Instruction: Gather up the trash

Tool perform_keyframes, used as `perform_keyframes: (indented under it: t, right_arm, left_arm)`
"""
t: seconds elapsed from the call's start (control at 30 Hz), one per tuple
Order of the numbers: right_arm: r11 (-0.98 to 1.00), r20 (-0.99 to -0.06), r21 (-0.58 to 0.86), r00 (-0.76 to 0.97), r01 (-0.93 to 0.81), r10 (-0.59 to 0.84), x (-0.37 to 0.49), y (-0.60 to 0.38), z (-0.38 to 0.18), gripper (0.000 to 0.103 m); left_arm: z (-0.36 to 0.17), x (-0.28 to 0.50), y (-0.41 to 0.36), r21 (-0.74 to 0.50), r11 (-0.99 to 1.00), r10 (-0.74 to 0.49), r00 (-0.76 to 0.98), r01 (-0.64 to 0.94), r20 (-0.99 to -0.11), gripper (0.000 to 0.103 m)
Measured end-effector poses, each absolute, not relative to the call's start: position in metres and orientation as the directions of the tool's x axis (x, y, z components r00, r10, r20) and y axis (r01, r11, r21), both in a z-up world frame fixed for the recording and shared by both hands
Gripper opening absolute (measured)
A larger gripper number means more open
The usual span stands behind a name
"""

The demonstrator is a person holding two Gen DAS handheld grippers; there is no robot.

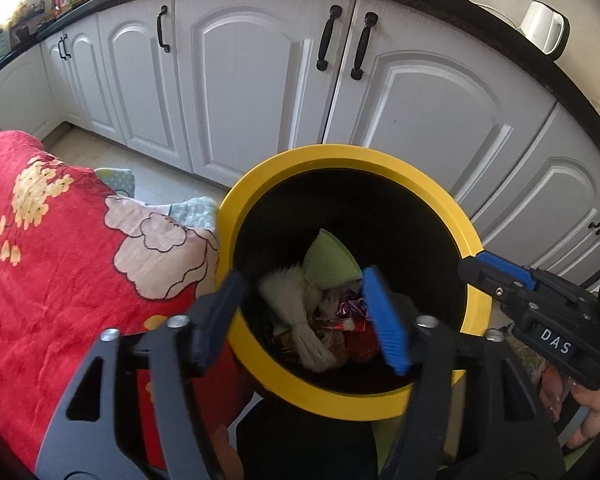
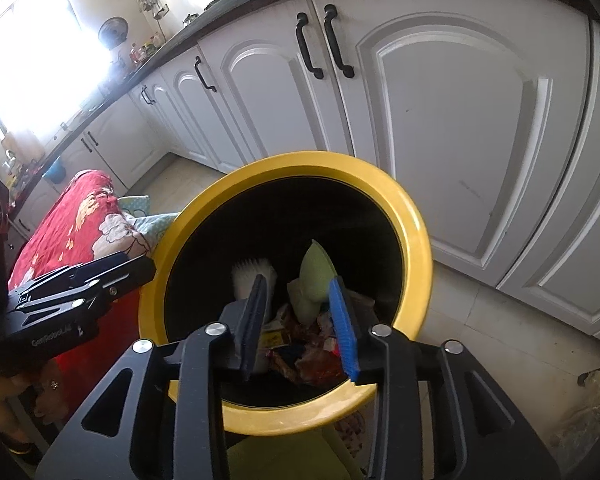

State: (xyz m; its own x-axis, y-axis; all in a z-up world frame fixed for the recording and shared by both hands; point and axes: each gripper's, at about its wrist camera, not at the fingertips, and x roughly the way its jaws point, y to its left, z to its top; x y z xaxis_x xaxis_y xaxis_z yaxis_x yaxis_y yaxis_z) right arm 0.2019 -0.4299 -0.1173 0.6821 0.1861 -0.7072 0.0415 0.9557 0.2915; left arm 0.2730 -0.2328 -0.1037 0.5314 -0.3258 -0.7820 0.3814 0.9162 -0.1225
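Both the left hand-held gripper and right hand-held gripper hang spread apart and empty over the trash-filled yellow-rimmed bin

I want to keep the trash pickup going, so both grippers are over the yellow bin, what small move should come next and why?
Probably lift both away from the bin to look for more litter. The left gripper and right gripper are open and hold nothing, while a green wrapper and other scraps already lie inside, so nothing more seems left to drop here.
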Motion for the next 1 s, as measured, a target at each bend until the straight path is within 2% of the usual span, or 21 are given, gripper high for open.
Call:
perform_keyframes:
  t: [0.17,0.23,0.3,0.37,0.67,1.0]
  right_arm:
    - [0.957,-0.697,0.287,0.695,0.046,0.175,0.197,-0.433,-0.111,0.053]
    - [0.957,-0.691,0.286,0.702,0.046,0.172,0.194,-0.433,-0.106,0.060]
    - [0.959,-0.684,0.279,0.710,0.041,0.169,0.191,-0.432,-0.102,0.065]
    - [0.963,-0.679,0.266,0.716,0.039,0.159,0.188,-0.430,-0.098,0.075]
    - [0.973,-0.648,0.230,0.750,0.023,0.135,0.165,-0.416,-0.079,0.091]
    - [0.982,-0.597,0.191,0.794,-0.003,0.118,0.134,-0.388,-0.061,0.096]
  left_arm:
    - [-0.097,0.270,-0.229,-0.114,0.920,-0.318,0.541,0.376,-0.778,0.073]
    - [-0.092,0.268,-0.225,-0.115,0.922,-0.316,0.550,0.369,-0.773,0.086]
    - [-0.087,0.266,-0.222,-0.119,0.923,-0.319,0.554,0.366,-0.769,0.087]
    - [-0.082,0.263,-0.219,-0.120,0.924,-0.319,0.562,0.362,-0.763,0.091]
    - [-0.058,0.241,-0.194,-0.132,0.933,-0.320,0.605,0.334,-0.729,0.092]
    - [-0.042,0.205,-0.153,-0.115,0.953,-0.277,0.659,0.279,-0.699,0.092]
